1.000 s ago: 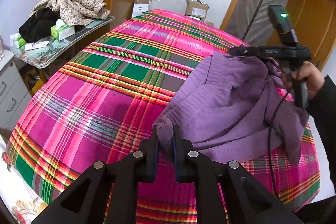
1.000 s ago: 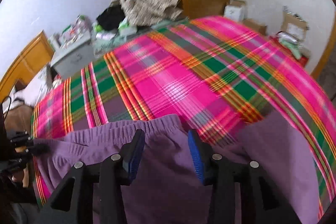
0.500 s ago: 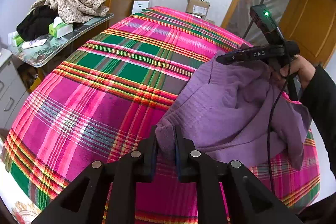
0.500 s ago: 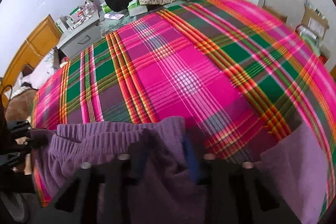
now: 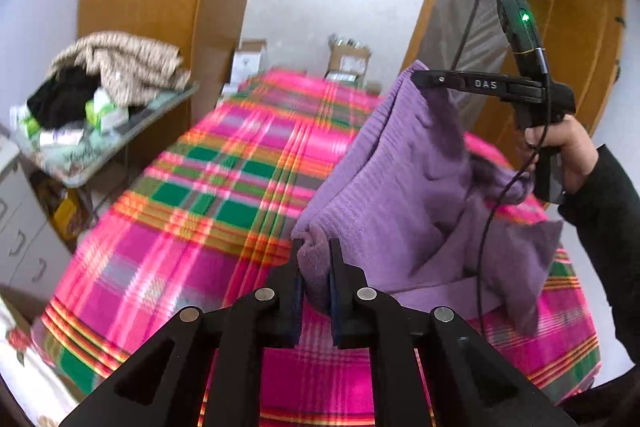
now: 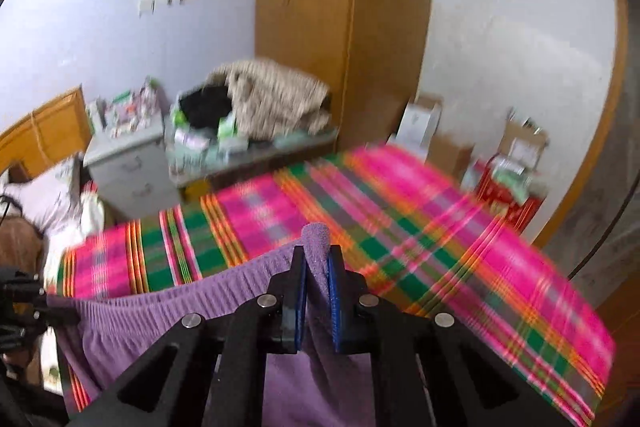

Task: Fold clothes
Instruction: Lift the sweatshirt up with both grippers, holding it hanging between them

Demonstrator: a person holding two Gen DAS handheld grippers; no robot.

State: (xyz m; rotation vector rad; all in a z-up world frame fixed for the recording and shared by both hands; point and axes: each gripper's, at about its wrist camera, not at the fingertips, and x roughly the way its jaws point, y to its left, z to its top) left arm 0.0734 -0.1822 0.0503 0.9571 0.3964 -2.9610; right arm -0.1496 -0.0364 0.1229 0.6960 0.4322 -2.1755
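- The left gripper [image 5: 314, 269] was closing, pinching a purple garment [image 5: 404, 187].
- The right gripper [image 6: 317, 277] was closing on the garment's edge, above a plaid bedspread [image 6: 400, 223].

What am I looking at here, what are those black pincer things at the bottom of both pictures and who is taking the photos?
No robot here: a person holds a hand-held pincer tool in each hand, and a wide-angle camera on each tool looks along its two fingers. One picture comes from the left tool, the other from the right tool. In the left view you can also see the right tool from the side, gripped by the person's hand. Below lies a bed with a bright plaid cover. Both tools are closing on the same purple garment, each pinching a bunched bit of its ribbed edge, so the cloth hangs stretched between them above the bed, probably ready for folding.
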